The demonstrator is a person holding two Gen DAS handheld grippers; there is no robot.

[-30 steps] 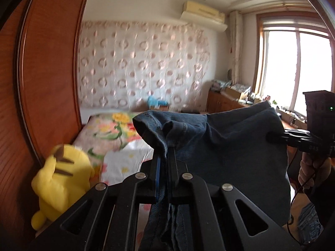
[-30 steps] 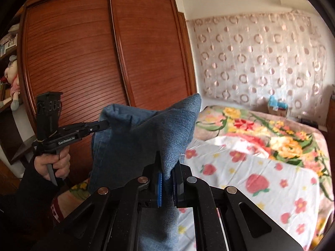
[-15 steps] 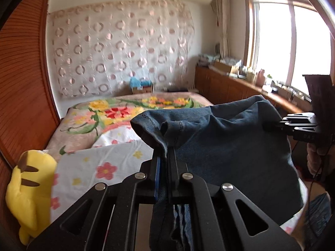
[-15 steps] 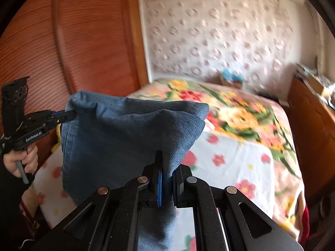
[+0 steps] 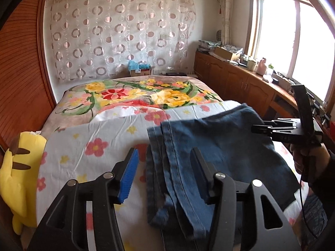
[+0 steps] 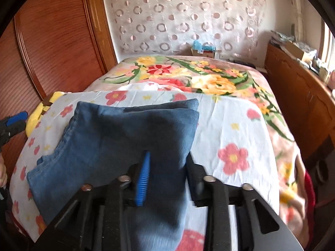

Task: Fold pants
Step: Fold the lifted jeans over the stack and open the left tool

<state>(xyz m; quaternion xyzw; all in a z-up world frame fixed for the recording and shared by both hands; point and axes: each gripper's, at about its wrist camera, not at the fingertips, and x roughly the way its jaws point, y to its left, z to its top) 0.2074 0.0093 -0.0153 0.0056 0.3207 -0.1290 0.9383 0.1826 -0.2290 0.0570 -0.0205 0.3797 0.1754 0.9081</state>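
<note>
Folded blue jeans lie on the flowered bed sheet near the bed's foot edge. The left gripper and right gripper both gape wide, holding nothing. Layers hanging over that edge may slide and undo the fold.

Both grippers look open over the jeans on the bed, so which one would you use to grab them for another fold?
Probably the left gripper: its open jaws straddle the jeans' seamed edge. The right gripper is open too, with denim lying between its fingers.
</note>
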